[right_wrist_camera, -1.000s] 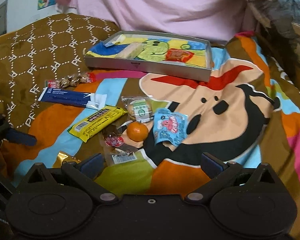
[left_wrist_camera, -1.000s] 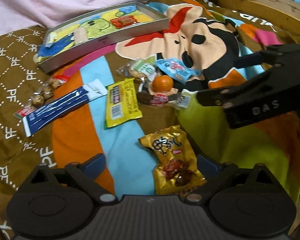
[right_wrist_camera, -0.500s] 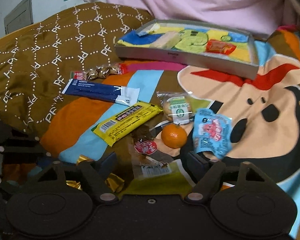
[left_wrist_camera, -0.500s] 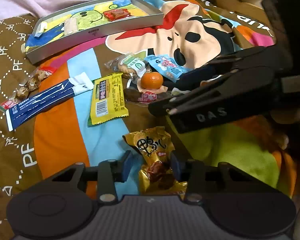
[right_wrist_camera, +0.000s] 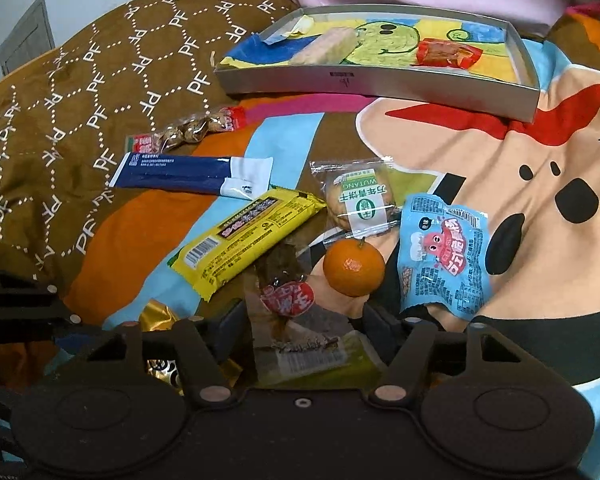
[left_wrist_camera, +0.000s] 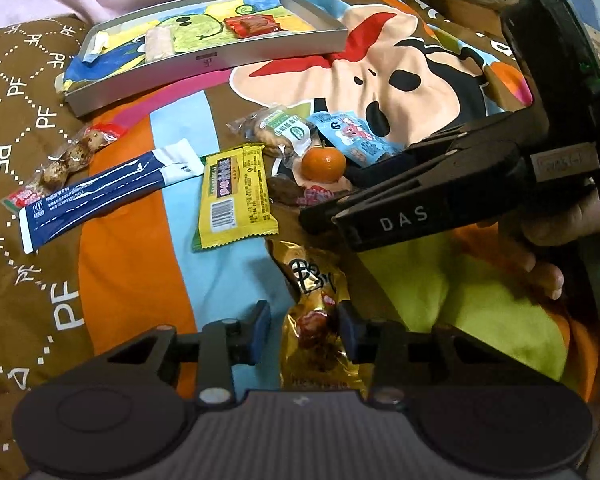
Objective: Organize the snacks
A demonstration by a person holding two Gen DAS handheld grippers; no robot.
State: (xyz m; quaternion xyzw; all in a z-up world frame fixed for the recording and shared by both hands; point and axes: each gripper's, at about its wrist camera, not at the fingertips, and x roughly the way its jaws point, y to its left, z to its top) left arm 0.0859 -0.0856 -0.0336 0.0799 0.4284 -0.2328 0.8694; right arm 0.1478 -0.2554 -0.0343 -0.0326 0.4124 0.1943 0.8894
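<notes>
Bedspread (left_wrist_camera: 132, 264), gold packet (left_wrist_camera: 316, 320) between left gripper (left_wrist_camera: 303, 330)

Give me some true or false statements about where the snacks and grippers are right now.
1. The tray holds a red packet. True.
2. The left gripper straddles the gold packet. True.
3. The orange is in the tray. False: it lies on the blanket.
4. The yellow bar is in the right gripper. False: a clear packet lies between its fingers.
</notes>
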